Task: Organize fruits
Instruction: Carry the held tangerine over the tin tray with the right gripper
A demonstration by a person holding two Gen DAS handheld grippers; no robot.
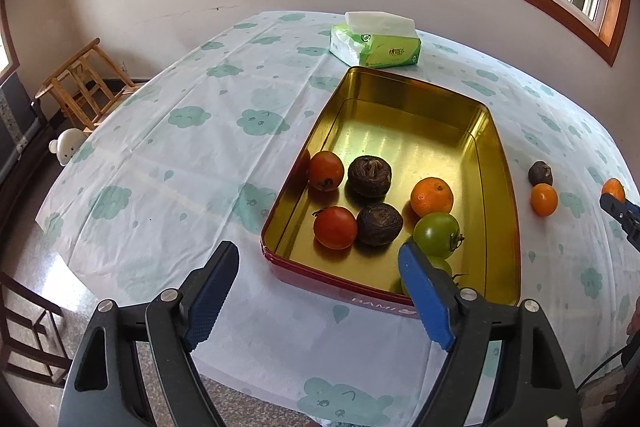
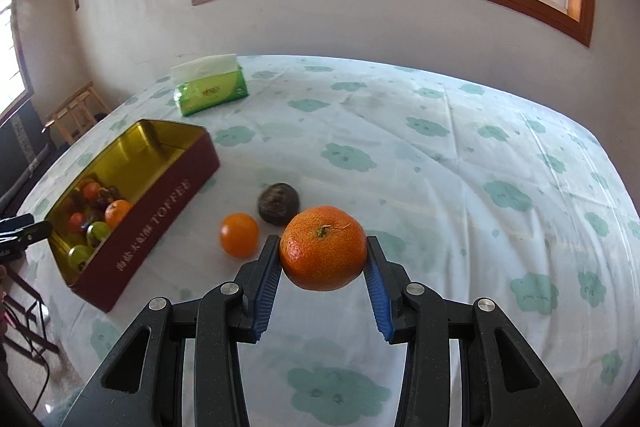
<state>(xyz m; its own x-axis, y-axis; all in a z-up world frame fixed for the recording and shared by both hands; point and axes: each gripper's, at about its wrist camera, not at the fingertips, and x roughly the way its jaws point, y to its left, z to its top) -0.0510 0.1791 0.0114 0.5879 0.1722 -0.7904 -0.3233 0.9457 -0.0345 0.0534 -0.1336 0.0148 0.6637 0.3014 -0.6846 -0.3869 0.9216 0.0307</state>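
A gold-lined red tin (image 1: pixel 404 83) (image 2: pixel 168 183) holds red tomatoes (image 1: pixel 335 227), dark brown fruits (image 1: pixel 369 175), an orange (image 1: pixel 432 197) and green tomatoes (image 1: pixel 437 235). My left gripper (image 1: pixel 318 267) is open and empty, at the tin's near end. My right gripper (image 2: pixel 322 259) is shut on a large orange (image 2: pixel 323 247), held above the cloth to the right of the tin; it also shows at the edge of the left wrist view (image 1: pixel 613 189). A small orange (image 2: pixel 238 235) (image 1: pixel 544 199) and a dark brown fruit (image 2: pixel 278 203) (image 1: pixel 540 173) lie on the cloth beside the tin.
A green tissue pack (image 1: pixel 375 45) (image 2: pixel 210 89) lies behind the tin. The table has a white cloth with green clouds (image 1: pixel 192 131) (image 2: pixel 460 167). Wooden stools (image 1: pixel 80 87) and a small white toy (image 1: pixel 66 145) stand off the left edge.
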